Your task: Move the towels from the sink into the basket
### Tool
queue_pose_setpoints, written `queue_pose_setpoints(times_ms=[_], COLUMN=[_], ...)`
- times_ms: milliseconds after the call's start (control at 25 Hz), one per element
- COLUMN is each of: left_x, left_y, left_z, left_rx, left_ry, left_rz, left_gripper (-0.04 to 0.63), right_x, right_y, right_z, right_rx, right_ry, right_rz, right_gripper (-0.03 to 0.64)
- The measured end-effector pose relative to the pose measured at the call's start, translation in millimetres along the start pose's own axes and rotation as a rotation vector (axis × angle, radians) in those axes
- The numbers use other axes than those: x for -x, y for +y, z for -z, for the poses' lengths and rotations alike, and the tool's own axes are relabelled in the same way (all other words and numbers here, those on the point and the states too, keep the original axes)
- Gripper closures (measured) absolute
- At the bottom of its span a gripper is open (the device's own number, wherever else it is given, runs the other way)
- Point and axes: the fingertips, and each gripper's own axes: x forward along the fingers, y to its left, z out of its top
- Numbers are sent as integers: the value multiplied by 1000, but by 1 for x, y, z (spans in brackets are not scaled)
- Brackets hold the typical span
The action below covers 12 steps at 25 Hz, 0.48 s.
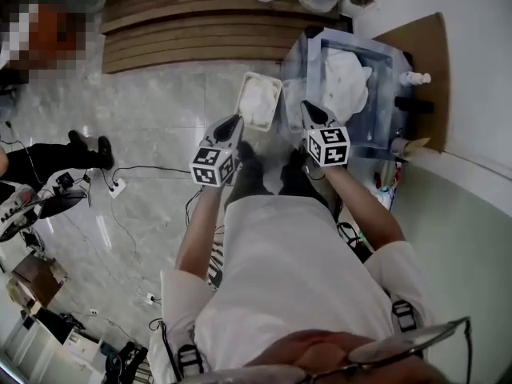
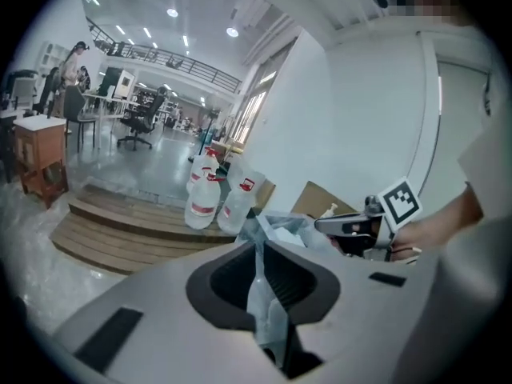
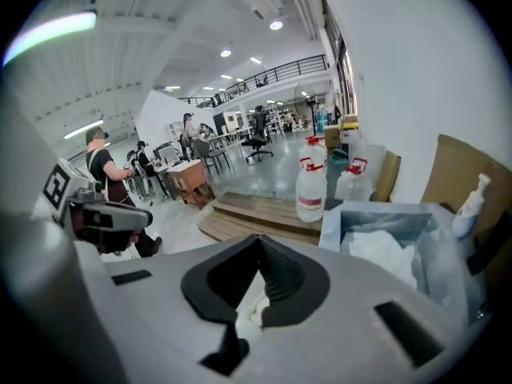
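Note:
A white towel (image 1: 346, 82) lies heaped in the clear-sided sink (image 1: 312, 54) at the upper right; the right gripper view shows the same towel (image 3: 382, 250) in the sink (image 3: 360, 214). On the floor to its left stands a white basket (image 1: 245, 86) holding a white towel (image 1: 258, 102). My left gripper (image 1: 232, 125) hovers at the basket's near edge, its jaws meeting at the tips (image 2: 258, 246) with nothing held. My right gripper (image 1: 308, 110) is between basket and sink, tips together (image 3: 258, 240) and empty.
Two large water jugs (image 3: 310, 186) stand on a wooden platform (image 1: 192, 26) behind the sink. A pump bottle (image 1: 414, 78) sits on the brown board to the sink's right. Cables and a power strip (image 1: 116, 186) lie on the marble floor at left.

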Motion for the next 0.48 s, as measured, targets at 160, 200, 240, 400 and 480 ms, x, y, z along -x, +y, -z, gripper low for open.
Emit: queue_pose_setpoints(times_ms=[160, 200, 240, 400, 480], left_x=[15, 20, 25, 39, 45], left_y=[-41, -51, -61, -92, -104], left_z=[-36, -41, -46, -68, -83], left_rx=[-48, -56, -63, -85, -100], left_ry=[-48, -55, -61, -105, -139], left_rz=[33, 39, 44, 58, 57], left_gripper=[561, 561, 561, 561, 561], right_x=[69, 85, 101, 154, 176], right_y=[-26, -32, -37, -52, -56], right_z=[-47, -54, -61, -82, -89], right_rx=[-5, -7, -8, 16, 45], right_ry=[-123, -146, -166, -234, -265], right_rz=[10, 14, 18, 40, 45], right_gripper=[620, 620, 620, 620, 620])
